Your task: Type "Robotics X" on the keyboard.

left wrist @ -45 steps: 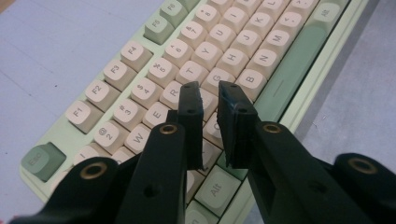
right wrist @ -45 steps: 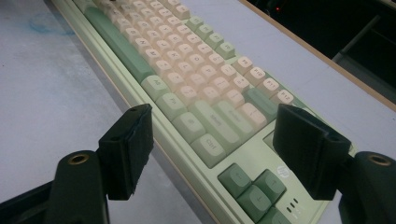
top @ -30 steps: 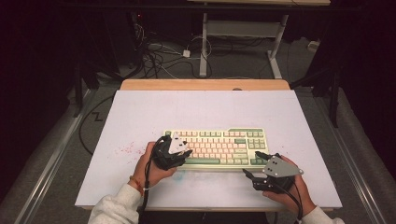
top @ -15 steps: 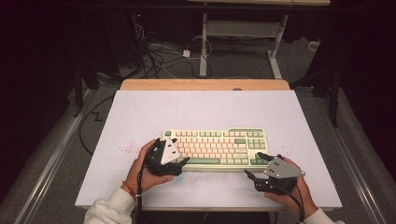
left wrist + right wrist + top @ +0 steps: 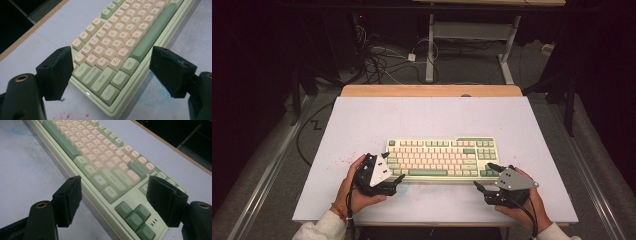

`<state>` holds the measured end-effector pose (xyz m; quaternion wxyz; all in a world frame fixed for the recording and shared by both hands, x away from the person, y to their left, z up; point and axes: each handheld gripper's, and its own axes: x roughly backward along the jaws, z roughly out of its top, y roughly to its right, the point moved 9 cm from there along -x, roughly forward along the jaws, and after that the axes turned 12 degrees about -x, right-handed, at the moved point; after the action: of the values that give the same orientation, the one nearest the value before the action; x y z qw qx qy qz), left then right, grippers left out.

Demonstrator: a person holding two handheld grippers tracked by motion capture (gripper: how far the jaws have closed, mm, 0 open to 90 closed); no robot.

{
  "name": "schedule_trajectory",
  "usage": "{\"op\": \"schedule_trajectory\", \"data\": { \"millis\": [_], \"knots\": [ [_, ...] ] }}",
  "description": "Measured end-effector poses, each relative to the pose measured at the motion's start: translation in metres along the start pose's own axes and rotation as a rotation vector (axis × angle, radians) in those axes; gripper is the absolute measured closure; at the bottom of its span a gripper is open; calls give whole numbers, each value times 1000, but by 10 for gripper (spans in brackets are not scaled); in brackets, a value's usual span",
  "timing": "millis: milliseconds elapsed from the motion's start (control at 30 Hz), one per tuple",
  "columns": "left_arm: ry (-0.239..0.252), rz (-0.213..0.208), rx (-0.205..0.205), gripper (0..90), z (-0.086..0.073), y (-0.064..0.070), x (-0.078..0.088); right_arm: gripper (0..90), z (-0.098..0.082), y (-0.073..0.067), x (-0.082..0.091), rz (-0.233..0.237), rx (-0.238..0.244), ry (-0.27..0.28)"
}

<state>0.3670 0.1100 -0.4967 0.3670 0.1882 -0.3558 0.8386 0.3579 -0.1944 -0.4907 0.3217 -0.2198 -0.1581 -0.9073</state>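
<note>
We see the keyboard (image 5: 441, 159), pale green case with cream and green keycaps, lying flat on the white table (image 5: 372, 120), slightly below the middle of the high view, long side running left to right.

Left gripper (image 5: 393, 170): sits at lower left of the high view, just off the keyboard's left end. Its jaws have just been opening and now stand wide apart with nothing pressed between them. In the left gripper view the keyboard's (image 5: 117, 57) Ctrl corner lies in the lower middle of the frame, in the gap between the two black jaws but touching neither; the body runs away toward the upper right.

Right gripper (image 5: 484, 176): sits at lower right of the high view, by the keyboard's near right corner. Jaws are wide open, empty. In the right gripper view the keyboard (image 5: 105, 167) runs from upper left to lower right, the arrow-key cluster (image 5: 135, 216) low in the frame between the jaws; we cannot tell whether the right-hand jaw touches the case.

Faint red specks (image 5: 346, 161) mark the table near the left hand (image 5: 357, 192).
</note>
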Motion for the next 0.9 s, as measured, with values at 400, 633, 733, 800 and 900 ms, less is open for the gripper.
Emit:
{"op": "schedule_trajectory", "data": {
  "millis": [400, 633, 733, 800, 900],
  "knots": [
    [-15, -3, 61, 233, -24, -1, 11, 291, 1, -1, -3, 5, 11, -1],
    [6, -47, 127, 505, -32, -7, 17, 291, 1, -2, -3, 4, 13, -4],
    [11, -59, 154, 705, -31, -9, 19, 291, 0, -2, -3, 3, 12, -5],
    [21, -74, 161, 802, -28, -9, 20, 292, 1, -2, -3, 3, 14, -5],
    [18, -96, 166, 872, -26, -9, 19, 292, 0, -3, -2, 4, 17, -5]
  ]
}}
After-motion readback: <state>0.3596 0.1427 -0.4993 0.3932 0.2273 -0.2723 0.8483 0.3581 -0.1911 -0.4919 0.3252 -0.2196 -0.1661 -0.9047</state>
